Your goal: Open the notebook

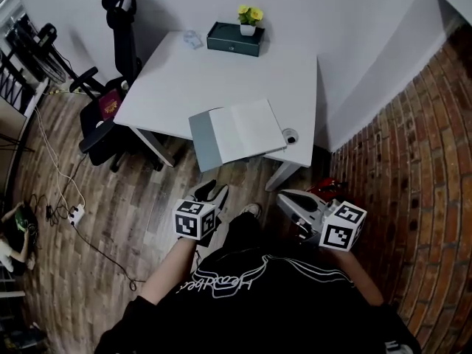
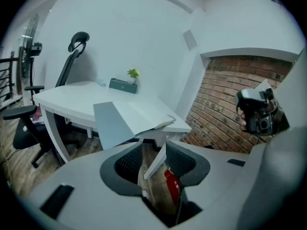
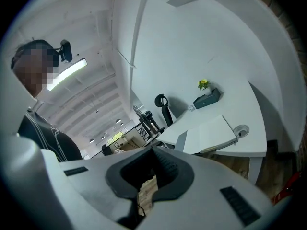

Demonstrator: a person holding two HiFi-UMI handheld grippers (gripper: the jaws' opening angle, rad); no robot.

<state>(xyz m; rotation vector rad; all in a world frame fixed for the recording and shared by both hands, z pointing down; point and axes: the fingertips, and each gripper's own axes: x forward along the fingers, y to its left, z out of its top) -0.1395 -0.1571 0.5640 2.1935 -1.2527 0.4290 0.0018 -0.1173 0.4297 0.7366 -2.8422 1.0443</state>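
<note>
Fingers (image 2: 125,166) of the left gripper (image 1: 210,192) stand apart with nothing between them; only floor and a leg of the counter (image 1: 221,72) show through the gap. On the right gripper (image 1: 293,200) the fingers (image 3: 175,170) are also apart, by a narrower gap, and hold nothing. Both grippers hang off the counter, near the person's body and well apart from the notebook (image 1: 240,131). It lies open and flat at the counter's near edge, white pages up. Its grey cover is spread toward the left and juts out past the edge. The long axis of the open spread runs along that edge, rising slightly to the right in the head view, with the spine pointing away from the person. Its right corner is just beside a round cable grommet (image 1: 290,135). Each marker cube (image 1: 195,219) carries black-and-white square patterns, not words. Pale script on the person's black shirt (image 1: 243,301) is too unclear to read.
</note>
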